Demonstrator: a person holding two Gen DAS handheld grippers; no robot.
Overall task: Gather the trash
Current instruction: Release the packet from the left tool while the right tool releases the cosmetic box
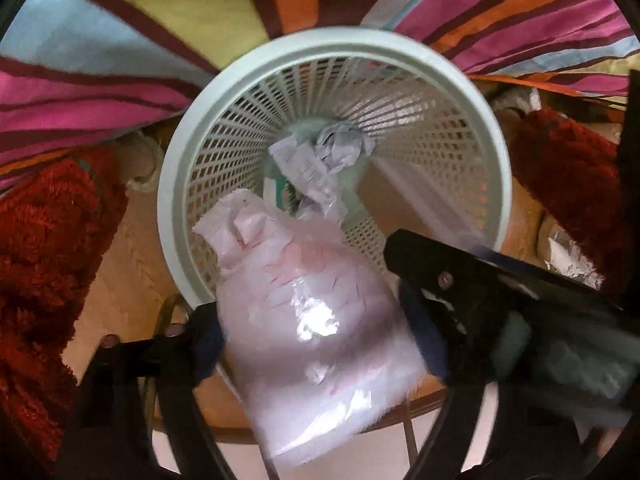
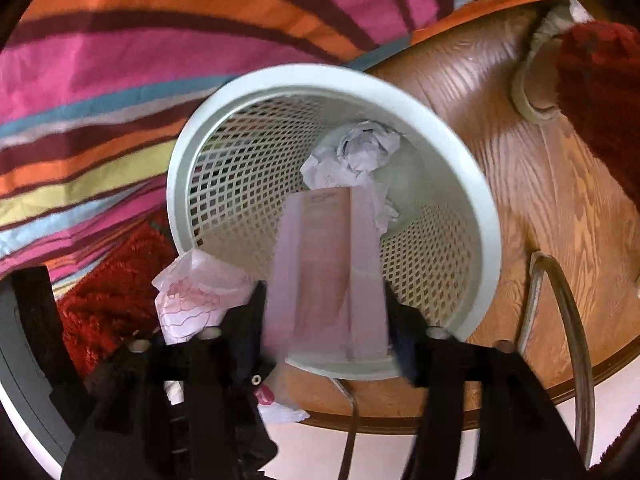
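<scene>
Left wrist view: left gripper (image 1: 316,344) over a pale round lattice basket (image 1: 460,92), fingers spread either side of a thin pink-white plastic bag (image 1: 312,312); contact with the pads unclear through blur. The bag's top edge overlaps the basket rim. Crumpled white paper (image 1: 344,148) and a clear wrapper (image 1: 308,176) lie at the basket bottom. The other gripper's dark finger (image 1: 460,276) crosses at right. Creased foil (image 1: 572,260) at far right, partly hidden.

Right wrist view: right gripper (image 2: 328,320) spread, flat translucent pink packet (image 2: 332,268) between its fingers, over the basket's near rim; grip uncertain. Basket stands on a wood-grain surface (image 2: 540,200); shaggy red rug (image 2: 112,280) and striped fabric (image 2: 120,60) around
</scene>
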